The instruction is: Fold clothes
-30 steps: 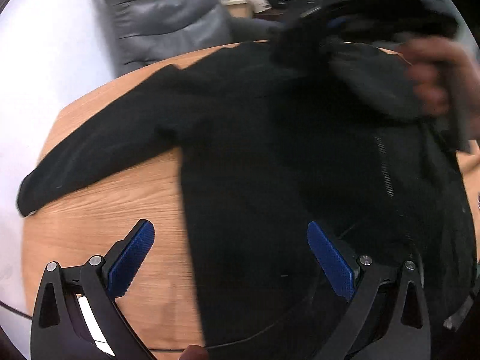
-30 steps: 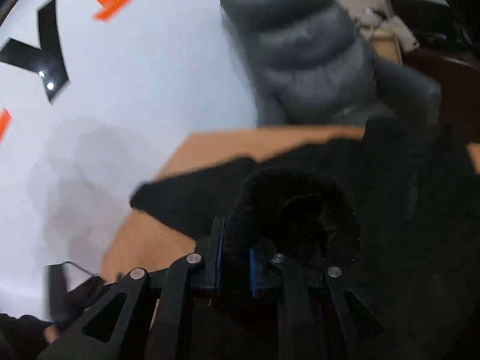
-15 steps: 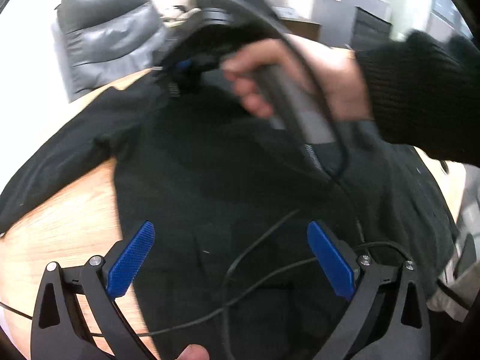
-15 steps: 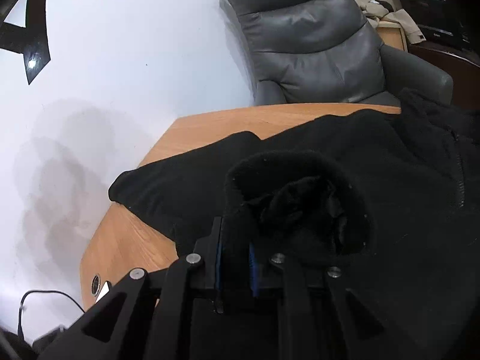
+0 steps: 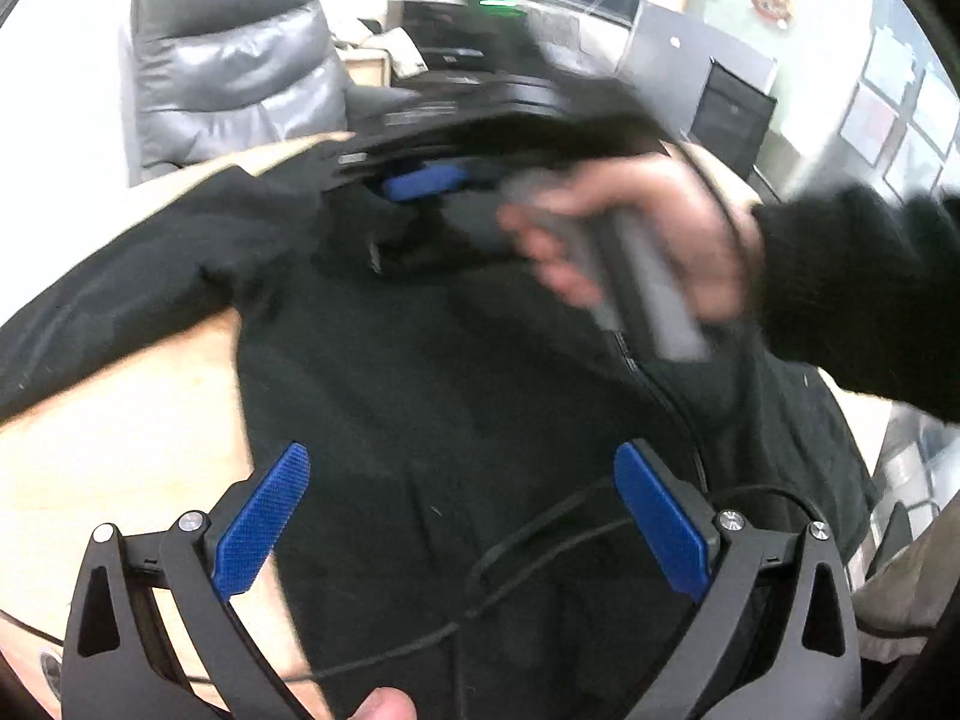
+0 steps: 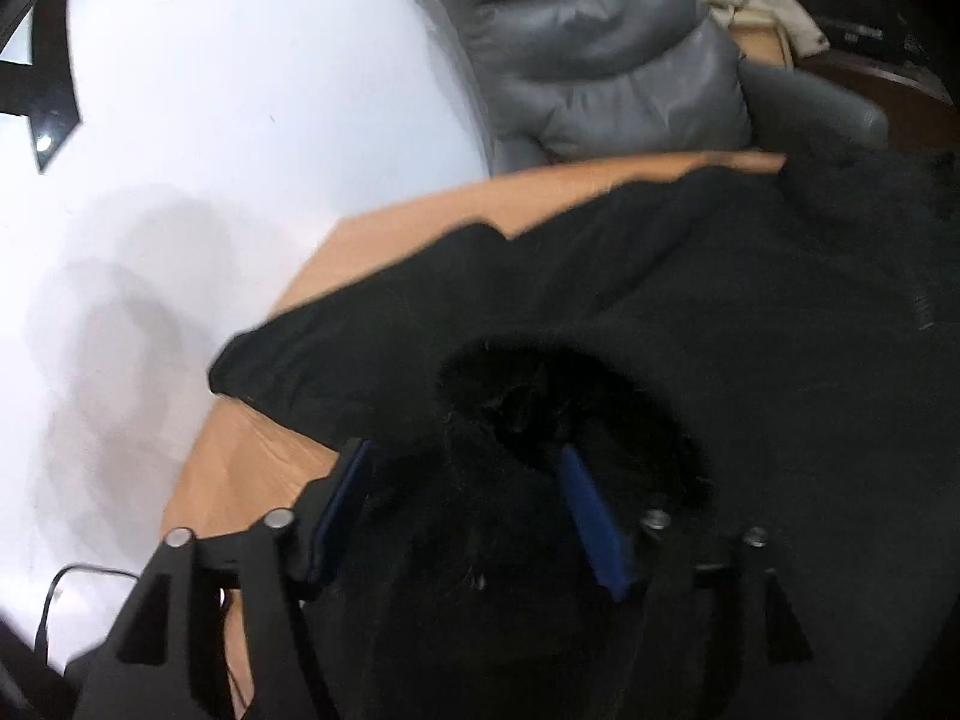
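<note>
left claw (image 5: pixel 459 516) spread wide, hovering empty over the lower body of a black fleece jacket (image 5: pixel 456 396). right claw (image 6: pixel 465 516) parted now, jaws apart with the fuzzy cuff of a sleeve (image 6: pixel 558 414) bunched loosely between them, not pinched. jacket lies on the wooden worktop (image 5: pixel 120 456), front up, zip showing, one sleeve (image 6: pixel 372 348) stretched out flat to the side, the other brought in over the chest. judged: folding under way, body still full length. no containers seen. grey armchair (image 6: pixel 606 54) behind.
</note>
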The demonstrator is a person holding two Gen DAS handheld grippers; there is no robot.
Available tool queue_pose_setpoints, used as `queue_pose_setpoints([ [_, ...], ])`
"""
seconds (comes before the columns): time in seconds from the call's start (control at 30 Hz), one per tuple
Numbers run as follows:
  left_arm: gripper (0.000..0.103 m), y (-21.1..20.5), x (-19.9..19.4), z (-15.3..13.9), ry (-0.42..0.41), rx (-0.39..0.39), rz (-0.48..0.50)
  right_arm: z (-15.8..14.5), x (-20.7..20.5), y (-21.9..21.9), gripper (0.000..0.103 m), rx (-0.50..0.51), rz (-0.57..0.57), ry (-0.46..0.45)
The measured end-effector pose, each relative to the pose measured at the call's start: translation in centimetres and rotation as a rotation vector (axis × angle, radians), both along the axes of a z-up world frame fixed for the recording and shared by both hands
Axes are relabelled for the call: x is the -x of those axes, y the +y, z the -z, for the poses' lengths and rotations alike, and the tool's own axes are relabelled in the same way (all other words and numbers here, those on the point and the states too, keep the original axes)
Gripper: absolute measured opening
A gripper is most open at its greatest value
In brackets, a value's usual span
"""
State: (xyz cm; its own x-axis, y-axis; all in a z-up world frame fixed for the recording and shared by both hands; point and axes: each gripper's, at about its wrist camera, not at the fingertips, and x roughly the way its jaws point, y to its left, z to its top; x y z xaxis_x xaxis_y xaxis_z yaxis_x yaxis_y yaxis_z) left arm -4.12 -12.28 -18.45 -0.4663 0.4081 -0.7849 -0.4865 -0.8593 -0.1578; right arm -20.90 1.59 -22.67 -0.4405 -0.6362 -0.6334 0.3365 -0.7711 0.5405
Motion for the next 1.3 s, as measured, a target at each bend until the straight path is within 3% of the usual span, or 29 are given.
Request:
queue_pose_setpoints([
  [0.17,0.103,-1.4,2.2,-2.6,0.042,-0.085,0.000,-3.6,-4.2,6.6,0.082,-0.042,0.083,0.084],
  [0.37,0.103,0.2,6.6,-4.6,0.103,-0.211,0.112,-2.1,-8.4,16.6,0.083,-0.313,0.225,0.046],
  [0.5,0.103,4.1,11.9,-1.8,0.098,-0.188,0.127,-0.4,-9.6,20.2,0.080,-0.408,0.273,0.047],
  [0.57,0.103,5.7,14.6,0.5,0.071,-0.154,0.101,0.4,-10.2,22.0,0.053,-0.455,0.296,0.047],
  [0.6,0.103,6.0,15.9,2.1,0.035,-0.125,0.067,0.8,-10.6,22.9,0.048,-0.478,0.308,0.048],
  [0.67,0.103,6.0,18.2,5.4,-0.049,-0.072,0.000,1.7,-11.2,24.7,0.046,-0.525,0.332,0.048],
  [0.7,0.102,5.5,18.4,6.5,-0.065,-0.081,-0.010,2.1,-11.5,25.6,0.046,-0.549,0.344,0.048],
  [0.8,0.103,4.8,17.8,7.7,-0.057,-0.103,-0.006,3.3,-12.2,28.4,0.043,-0.620,0.383,0.041],
  [0.87,0.103,5.2,17.1,7.3,-0.055,-0.079,-0.002,3.6,-11.9,30.7,0.077,-0.610,0.426,-0.006],
  [0.93,0.103,5.4,16.8,6.8,-0.078,-0.074,-0.009,3.3,-11.3,32.4,0.077,-0.568,0.448,-0.049],
  [1.03,0.103,5.6,15.7,7.5,-0.068,-0.067,-0.014,0.6,-11.5,30.9,0.053,-0.591,0.391,0.038],
  [1.17,0.103,6.5,15.3,7.7,-0.031,-0.007,-0.017,-2.1,-12.8,26.3,0.054,-0.459,0.234,0.129],
  [1.3,0.103,6.3,15.3,7.5,-0.036,-0.001,-0.037,2.1,-12.4,24.1,0.054,-0.480,0.174,0.002],
])
